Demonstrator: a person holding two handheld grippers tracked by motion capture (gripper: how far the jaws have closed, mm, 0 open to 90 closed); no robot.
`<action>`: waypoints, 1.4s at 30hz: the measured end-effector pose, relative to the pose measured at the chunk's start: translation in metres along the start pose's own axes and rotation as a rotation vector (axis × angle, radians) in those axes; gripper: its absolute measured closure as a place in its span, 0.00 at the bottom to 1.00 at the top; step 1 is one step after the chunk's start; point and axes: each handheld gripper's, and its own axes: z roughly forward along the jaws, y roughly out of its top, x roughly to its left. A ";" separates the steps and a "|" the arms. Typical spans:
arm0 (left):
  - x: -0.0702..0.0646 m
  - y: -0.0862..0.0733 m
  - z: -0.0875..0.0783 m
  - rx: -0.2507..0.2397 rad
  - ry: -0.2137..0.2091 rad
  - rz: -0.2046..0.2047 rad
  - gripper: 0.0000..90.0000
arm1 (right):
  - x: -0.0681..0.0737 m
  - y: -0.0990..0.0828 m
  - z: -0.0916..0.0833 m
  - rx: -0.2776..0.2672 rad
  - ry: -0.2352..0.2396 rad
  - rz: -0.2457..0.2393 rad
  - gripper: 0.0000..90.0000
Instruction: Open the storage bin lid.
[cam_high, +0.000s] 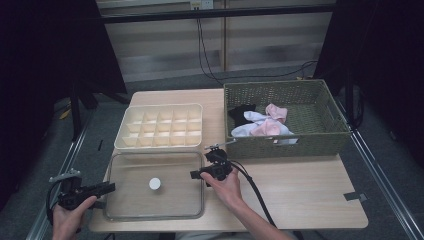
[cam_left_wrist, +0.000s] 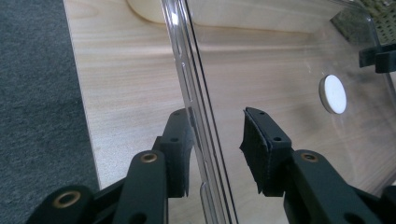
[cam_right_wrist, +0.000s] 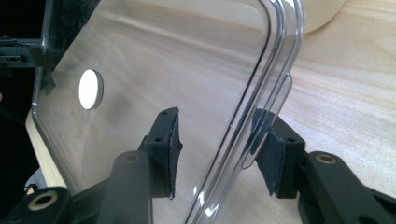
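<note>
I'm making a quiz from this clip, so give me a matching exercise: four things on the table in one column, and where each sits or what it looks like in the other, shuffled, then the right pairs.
Things:
1. clear lid
2. cream divided tray
3. woven basket
4. white round knob

Descriptions:
A. holds pink, white and black cloth items
B. lies flat at the near edge, its rim between the open jaws of both grippers
C. sits at the middle of the clear lid
D. stands just behind the lid, its compartments empty

Pairs: 1-B, 2-D, 3-A, 4-C
</note>
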 end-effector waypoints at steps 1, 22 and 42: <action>0.001 0.000 0.001 0.000 0.002 -0.004 0.69 | -0.001 0.000 0.001 -0.003 -0.001 -0.003 0.58; 0.009 -0.007 0.013 0.030 0.003 -0.040 0.69 | -0.005 -0.004 0.010 0.019 -0.056 -0.018 0.54; 0.004 -0.005 0.018 0.038 0.024 -0.039 0.63 | -0.020 0.000 0.005 0.002 -0.085 -0.001 0.62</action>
